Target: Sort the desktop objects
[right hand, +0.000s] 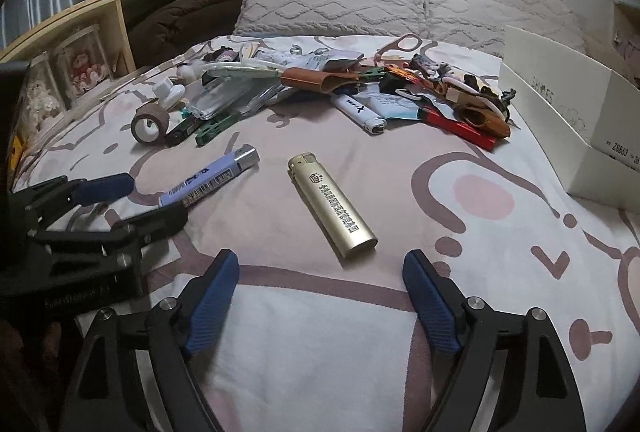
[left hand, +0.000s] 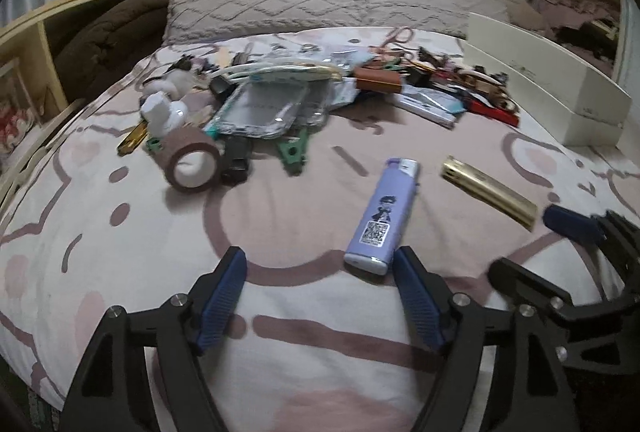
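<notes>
My left hand-held gripper (left hand: 320, 272) is wide and holds nothing; the purple lighter (left hand: 384, 216) lies just ahead, by its right finger. My right hand-held gripper (right hand: 320, 272) is wide too, with the shiny gold lighter (right hand: 332, 206) just ahead. To grab well, I should line up first.

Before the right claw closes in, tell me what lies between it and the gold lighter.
Nothing visible. The right claw is open, and only bare bedspread separates it from the gold lighter. The purple lighter lies off to the side by the left claw, and the clutter pile sits farther back.
</notes>
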Motion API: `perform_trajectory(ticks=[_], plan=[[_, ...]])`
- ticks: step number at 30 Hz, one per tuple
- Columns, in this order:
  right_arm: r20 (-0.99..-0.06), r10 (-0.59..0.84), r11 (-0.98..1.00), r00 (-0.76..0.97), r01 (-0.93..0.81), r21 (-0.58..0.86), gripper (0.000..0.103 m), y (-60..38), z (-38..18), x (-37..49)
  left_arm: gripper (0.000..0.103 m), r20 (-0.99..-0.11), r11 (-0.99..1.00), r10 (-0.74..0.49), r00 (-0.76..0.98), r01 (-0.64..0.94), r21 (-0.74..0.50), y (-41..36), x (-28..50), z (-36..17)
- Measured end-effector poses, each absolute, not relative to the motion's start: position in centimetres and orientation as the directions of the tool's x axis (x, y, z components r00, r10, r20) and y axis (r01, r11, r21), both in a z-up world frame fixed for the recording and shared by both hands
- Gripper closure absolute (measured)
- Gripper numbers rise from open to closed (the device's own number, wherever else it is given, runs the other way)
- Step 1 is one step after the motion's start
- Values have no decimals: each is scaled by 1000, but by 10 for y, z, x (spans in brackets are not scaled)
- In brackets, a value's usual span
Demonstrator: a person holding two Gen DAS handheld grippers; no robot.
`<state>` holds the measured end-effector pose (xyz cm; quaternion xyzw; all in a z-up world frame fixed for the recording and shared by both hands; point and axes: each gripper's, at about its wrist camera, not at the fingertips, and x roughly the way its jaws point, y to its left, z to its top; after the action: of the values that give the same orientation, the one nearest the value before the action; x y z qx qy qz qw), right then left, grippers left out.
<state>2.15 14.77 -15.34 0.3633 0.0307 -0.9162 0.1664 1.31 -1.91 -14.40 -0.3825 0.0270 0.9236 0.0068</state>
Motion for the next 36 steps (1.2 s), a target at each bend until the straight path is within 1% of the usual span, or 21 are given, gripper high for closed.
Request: perform_trajectory(ticks=[1,4,5,6,7,12,14,18,21,23,24,26,28,31,36], plan=[[-675,-281,-943,-682,328,62,17,147,-153,21,27,-709,-999,-26,-704,-12,48,-22,10,-144],[-683,-251,-945,-686,326,19,11,143,-154,21,27,-716,-998,-66,-695,33,59,-27,2,-143],[-687,-230,-947,-690,320,-4,4,141,-153,20,27,-718,-997,-72,-692,39,62,-28,0,-143],[-693,-201,-951,-693,307,-30,0,140,-153,19,27,-719,-997,-82,-691,46,69,-29,-2,-143],[-701,-190,-952,-688,304,-40,0,139,-154,17,27,-719,-996,-93,-689,53,78,-29,-5,-143],[-730,-241,-936,-640,353,-1,0,146,-155,8,25,-722,-991,-135,-678,101,91,-36,-17,-142],[-738,-252,-923,-627,386,-13,0,145,-154,5,19,-726,-988,-152,-671,126,90,-40,-22,-143],[-745,-282,-872,-605,485,-63,0,141,-150,1,18,-725,-984,-173,-666,149,97,-39,-22,-144],[-747,-274,-846,-606,521,-112,0,141,-146,-5,16,-733,-988,-144,-665,141,66,-39,-18,-143],[-748,-261,-831,-610,536,-147,0,141,-145,-9,12,-739,-990,-120,-663,136,39,-39,-16,-142],[-755,-264,-828,-601,542,-142,0,143,-145,-12,10,-741,-991,-111,-662,133,29,-38,-16,-142],[-768,-273,-833,-579,542,-113,0,147,-146,-18,7,-744,-993,-93,-661,119,18,-32,-16,-143],[-771,-277,-848,-574,523,-84,0,154,-147,-22,7,-748,-995,-76,-659,93,19,-25,-16,-144],[-756,-246,-874,-606,475,-96,0,161,-146,-23,7,-757,-998,-24,-653,61,-20,-16,-17,-145],[-748,-193,-912,-635,398,-102,0,175,-145,-27,6,-761,-997,3,-649,52,-48,-8,-22,-144]])
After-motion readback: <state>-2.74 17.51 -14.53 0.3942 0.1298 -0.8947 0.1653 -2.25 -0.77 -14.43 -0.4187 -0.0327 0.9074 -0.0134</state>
